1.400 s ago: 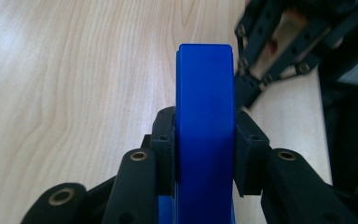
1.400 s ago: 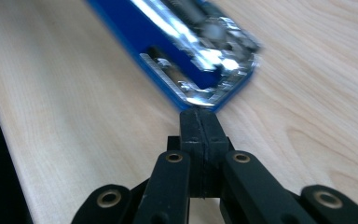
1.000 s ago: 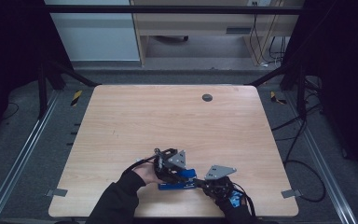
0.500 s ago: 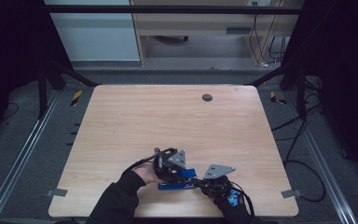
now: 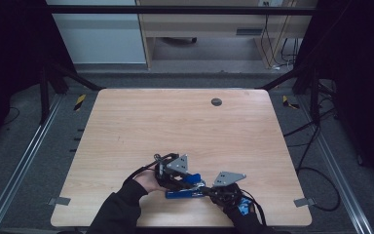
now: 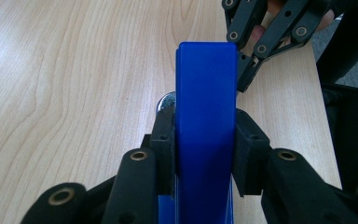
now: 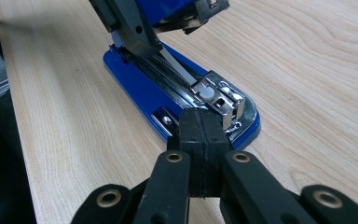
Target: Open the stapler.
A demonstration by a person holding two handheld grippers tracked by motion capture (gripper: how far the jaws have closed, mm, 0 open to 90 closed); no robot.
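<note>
A blue stapler (image 5: pixel 185 194) lies open near the table's front edge. Its base (image 7: pixel 140 88) rests flat on the wood, and the metal magazine (image 7: pixel 214 95) is exposed. The blue top cover (image 6: pixel 206 116) is swung up, with my left gripper (image 6: pixel 205 140) shut on its sides. The same gripper (image 5: pixel 190 179) hangs just above the base in the high view. My right gripper (image 7: pixel 200 126) is shut with its pads pressed together and nothing between them. Its tips sit at the base's front end, beside the magazine. In the high view this gripper (image 5: pixel 209 192) is at the stapler's right end.
The wooden table (image 5: pixel 185 126) has a small black round plug (image 5: pixel 216 102) near its far edge. Both hands work close to the front edge. Cables (image 5: pixel 311 146) lie on the floor to the right, and metal frame rails (image 5: pixel 24 161) run along both sides.
</note>
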